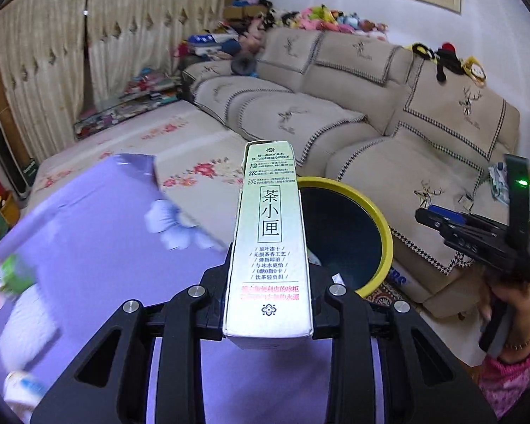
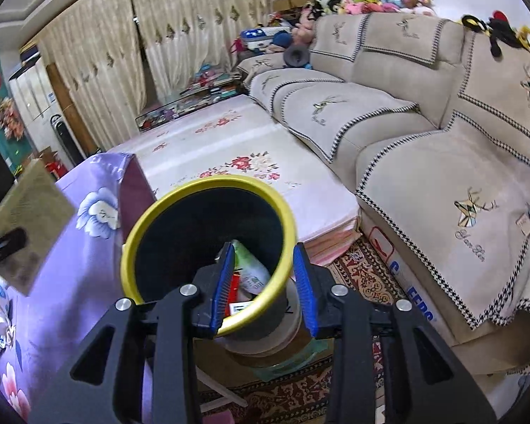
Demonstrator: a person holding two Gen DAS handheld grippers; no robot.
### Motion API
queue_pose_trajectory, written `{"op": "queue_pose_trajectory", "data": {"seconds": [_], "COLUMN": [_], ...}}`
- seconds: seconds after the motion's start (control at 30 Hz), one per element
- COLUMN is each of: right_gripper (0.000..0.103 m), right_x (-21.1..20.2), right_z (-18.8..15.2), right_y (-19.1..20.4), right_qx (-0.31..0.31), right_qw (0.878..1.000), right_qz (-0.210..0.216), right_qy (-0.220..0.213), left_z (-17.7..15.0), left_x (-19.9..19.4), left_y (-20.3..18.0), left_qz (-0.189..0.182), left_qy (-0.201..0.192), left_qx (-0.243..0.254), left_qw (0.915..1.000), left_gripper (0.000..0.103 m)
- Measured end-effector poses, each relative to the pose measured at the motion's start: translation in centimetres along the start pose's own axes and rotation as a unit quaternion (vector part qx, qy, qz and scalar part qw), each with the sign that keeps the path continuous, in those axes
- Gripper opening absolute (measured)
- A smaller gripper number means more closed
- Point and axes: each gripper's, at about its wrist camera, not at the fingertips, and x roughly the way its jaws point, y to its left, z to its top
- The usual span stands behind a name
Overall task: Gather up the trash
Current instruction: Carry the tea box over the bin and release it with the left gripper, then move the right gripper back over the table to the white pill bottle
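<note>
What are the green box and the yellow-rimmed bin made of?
Box: looks like thin printed cardboard, slightly glossy, with folded edges and an open flap end. Bin: probably plastic, its smooth yellow rim showing a soft sheen; the inside is dark, so its lining is hard to tell.

The carton [image 1: 269,243] is matt printed cardboard. Beside it, the bin [image 2: 208,247] has a glossy yellow plastic rim and dark smooth inside. Behind the bin, the sofa [image 2: 424,148] wears soft woven cloth covers.

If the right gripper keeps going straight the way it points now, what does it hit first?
Probably the yellow rim of the trash bin: the open right gripper straddles its near edge, trash visible inside. Depth is hard to judge.
</note>
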Motion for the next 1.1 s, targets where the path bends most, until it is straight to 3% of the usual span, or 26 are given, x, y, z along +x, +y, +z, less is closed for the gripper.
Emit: {"op": "queue_pose_trajectory", "data": {"seconds": [0.2,0.4,0.53,0.67,0.9,1.1], "right_gripper": [0.034,0.035,0.037,0.038,0.039,0.041], "right_x": [0.9,1.4,1.5,1.2,0.7,0.2], "right_z": [-0.2,-0.3,-0.4,-0.5,-0.7,-1.1], "right_y": [-1.5,-2.4,-2.4,-1.9,-0.2,3.1], "right_qx": [0.014,0.024,0.026,0.023,0.007,-0.023], "right_qw": [1.0,1.0,1.0,1.0,1.0,0.999], "right_qz": [-0.004,-0.009,-0.008,-0.002,0.011,0.033], "right_qy": [0.006,0.009,0.01,0.008,0.008,0.012], "left_z": [2.6,3.9,4.4,3.7,1.7,-2.2], "left_x": [7.6,12.0,12.2,9.1,-1.7,-10.2], "left_y": [-3.1,-4.3,-4.0,-2.9,-0.8,2.1], "left_qz": [-0.017,-0.018,-0.005,-0.003,0.021,0.06], "left_qy": [0.038,0.053,0.04,0.019,-0.074,-0.125], "left_qx": [0.009,0.004,-0.003,-0.009,-0.034,-0.08], "left_qw": [0.9991,0.9984,0.9992,0.9998,0.9965,0.9871], "left_gripper": [0.031,0.032,0.05,0.05,0.087,0.098]}}
